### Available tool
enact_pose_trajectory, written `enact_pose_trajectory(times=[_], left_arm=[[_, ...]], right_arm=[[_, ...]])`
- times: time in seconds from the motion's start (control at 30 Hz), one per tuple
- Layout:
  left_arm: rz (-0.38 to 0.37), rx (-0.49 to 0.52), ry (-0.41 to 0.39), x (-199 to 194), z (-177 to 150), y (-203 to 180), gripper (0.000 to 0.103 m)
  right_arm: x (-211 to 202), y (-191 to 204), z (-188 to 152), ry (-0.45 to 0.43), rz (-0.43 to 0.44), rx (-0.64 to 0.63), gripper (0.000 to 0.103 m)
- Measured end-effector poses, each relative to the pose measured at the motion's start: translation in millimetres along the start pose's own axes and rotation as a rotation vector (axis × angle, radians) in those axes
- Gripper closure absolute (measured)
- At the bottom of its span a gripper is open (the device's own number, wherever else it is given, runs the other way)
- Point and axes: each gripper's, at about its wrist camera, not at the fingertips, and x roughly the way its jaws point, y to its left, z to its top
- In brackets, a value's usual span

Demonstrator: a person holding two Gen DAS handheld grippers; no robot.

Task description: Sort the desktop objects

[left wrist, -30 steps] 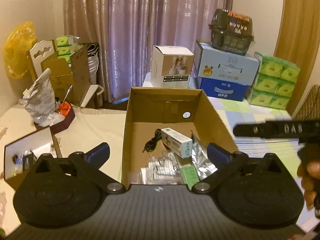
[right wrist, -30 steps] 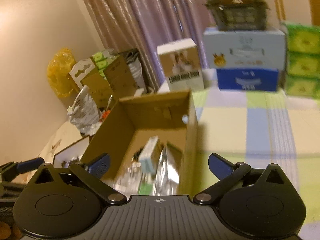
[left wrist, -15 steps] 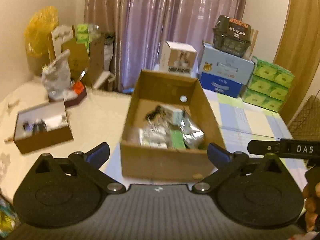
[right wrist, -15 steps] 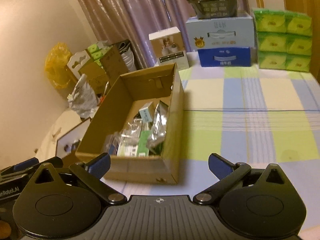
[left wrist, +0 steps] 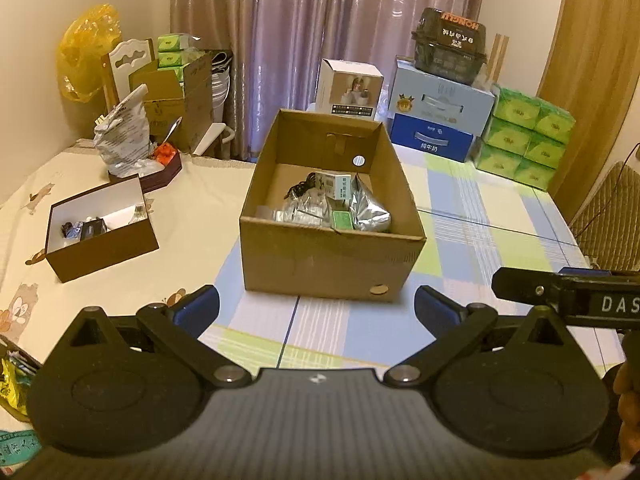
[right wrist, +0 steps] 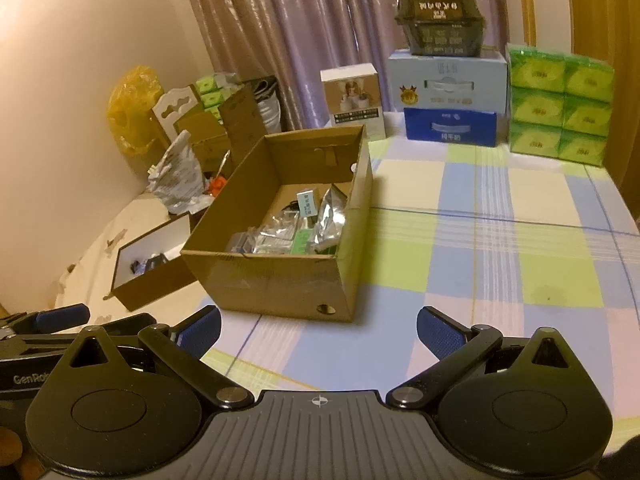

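Cardboard box (left wrist: pixel 332 258) parked mid-bench (left wrist: pixel 472 216), open-topped for easy dropping, already holding foil pouches (left wrist: pixel 370 210) and a small carton (left wrist: pixel 335 186). Left gripper (left wrist: pixel 316 312) and right gripper (right wrist: pixel 318 330) both hovering just short of it, jaws released and empty, presumably between picks.

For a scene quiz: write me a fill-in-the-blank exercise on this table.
1. The silver foil pouch lies inside the ____ box.
2. Both claws, left claw and right claw, are ____.
3. The dark basket sits on the light ____ carton.

Missing words: cardboard; open; blue
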Motion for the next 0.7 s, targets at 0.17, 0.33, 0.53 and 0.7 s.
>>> enact_pose_trajectory(times=[0.17, 0.33, 0.53, 0.7], left_arm=[[0.031, -0.005, -0.009, -9, -9, -1, 0.001], [0.015, -0.024, -0.008, -14, -19, -1, 0.001], [0.03, -0.026, -0.002, -15, -25, -2, 0.001], [0.03, -0.024, 0.012, -11, -28, -1, 0.001]], right_arm=[[-13, 4, -14, -0.018, -0.004, -0.008, 0.002], [-18, 10, -27, -0.005, -0.001, -0.041, 0.002], [-16, 12, -34, 0.005, -0.003, -0.058, 0.002], [-13, 8, -34, 0.003, -0.02, -0.051, 0.002]])
